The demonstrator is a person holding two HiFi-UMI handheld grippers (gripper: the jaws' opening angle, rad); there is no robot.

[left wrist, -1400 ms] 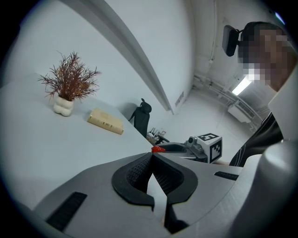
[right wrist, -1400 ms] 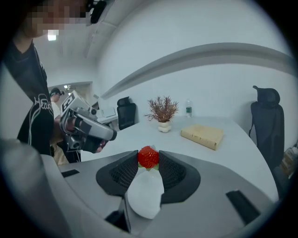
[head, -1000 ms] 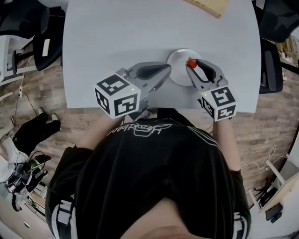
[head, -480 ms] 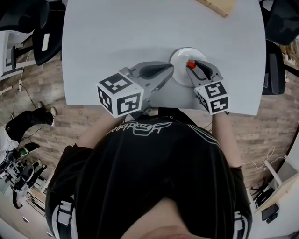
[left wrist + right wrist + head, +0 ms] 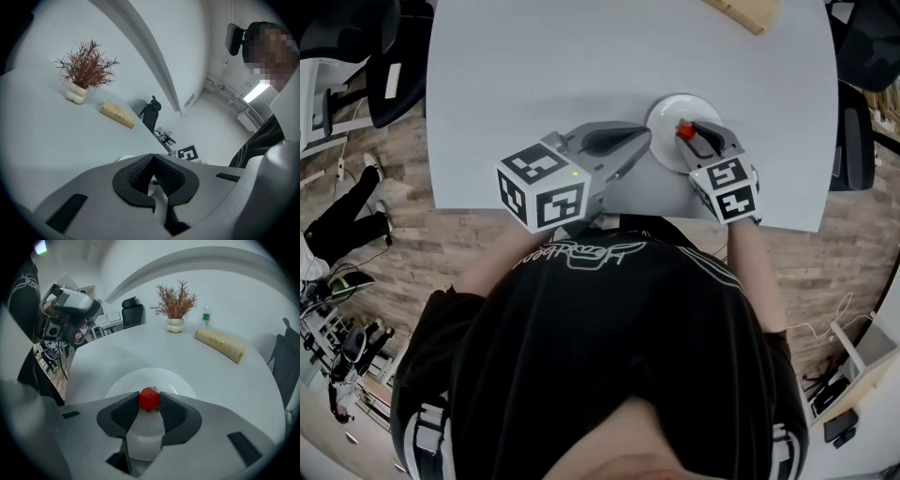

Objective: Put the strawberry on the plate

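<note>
Right gripper view shows the right claw (image 5: pixel 149 405) clamped on the small red strawberry (image 5: pixel 149 397), holding it over the round white plate (image 5: pixel 136 380) on the pale grey tabletop (image 5: pixel 197 362). The left claw (image 5: pixel 152 158) is just beside the plate's left edge, jaws together with nothing between them.

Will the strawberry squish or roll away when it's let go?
Probably soft: the strawberry is small, pinched between two fingers, so hard squeezing might bruise it. Its rounded shape could roll slightly on the smooth plate.
</note>
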